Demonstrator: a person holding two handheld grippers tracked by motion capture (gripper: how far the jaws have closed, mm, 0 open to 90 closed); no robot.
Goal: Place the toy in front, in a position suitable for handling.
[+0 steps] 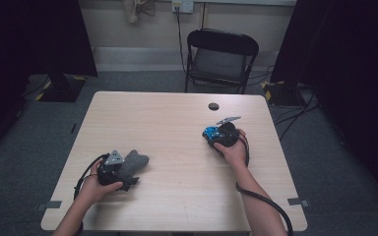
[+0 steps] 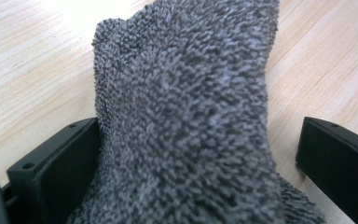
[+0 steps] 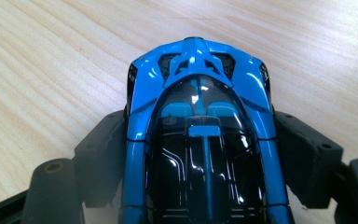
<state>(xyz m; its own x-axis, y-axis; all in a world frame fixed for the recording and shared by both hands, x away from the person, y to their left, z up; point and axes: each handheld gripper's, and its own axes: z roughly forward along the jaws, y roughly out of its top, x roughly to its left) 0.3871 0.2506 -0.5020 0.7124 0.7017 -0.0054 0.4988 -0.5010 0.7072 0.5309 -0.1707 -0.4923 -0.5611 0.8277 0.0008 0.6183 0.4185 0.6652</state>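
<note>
In the high view, the left gripper point(image 1: 128, 169) lies low over the near left part of the pale wooden counter point(image 1: 177, 132), held by the person's left hand point(image 1: 96, 187). A grey fuzzy cloth point(image 1: 137, 161) sits at its front, resting on the counter. The right gripper point(image 1: 212, 133) is at the right side of the counter, farther from the person, in the right hand point(image 1: 234, 152), with a blue toy car point(image 1: 209, 132) at its tip. The two grippers are well apart. A black folding chair point(image 1: 220, 59) stands beyond the far edge of the counter.

In the left gripper view, the cloth point(image 2: 186, 116) rises between the two black jaws. It touches the left jaw, while a clear gap of bare counter point(image 2: 37, 70) separates it from the right jaw, so this gripper is released, not clenched on the cloth.

In the right gripper view, the toy car point(image 3: 200, 140), blue with a glossy black top, lies on the counter point(image 3: 51, 60) between the jaws, nose pointing away. Both jaws sit against its sides, grasping the car.
</note>
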